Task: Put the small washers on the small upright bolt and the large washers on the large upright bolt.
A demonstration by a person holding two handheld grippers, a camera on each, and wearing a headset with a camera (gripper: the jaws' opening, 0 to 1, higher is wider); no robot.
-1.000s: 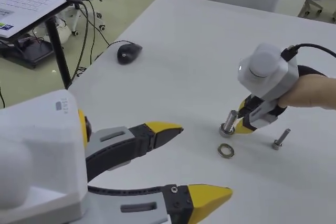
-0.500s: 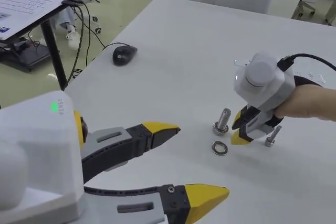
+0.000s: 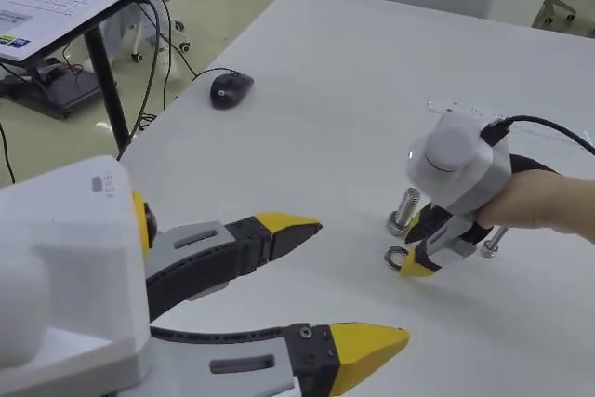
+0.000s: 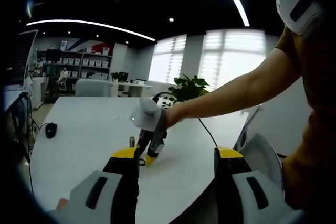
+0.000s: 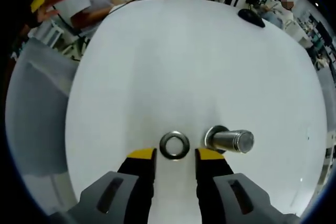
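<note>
Shifting off the large bolt (image 5: 229,141), right gripper (image 5: 176,156) now sits low with fingers apart, nothing clamped, and the loose washer (image 5: 175,145) lies flat on the table (image 5: 173,51) just ahead of the gap between the tips. A grasp looks next. Left gripper (image 3: 361,284) is spread wide, well back.

The washer (image 5: 175,145) lies flat on my table (image 3: 353,90), just beside the large bolt (image 5: 229,141) — directly ahead of my right gripper (image 5: 176,155). The small bolt (image 3: 494,241) sits right of that gripper.
</note>
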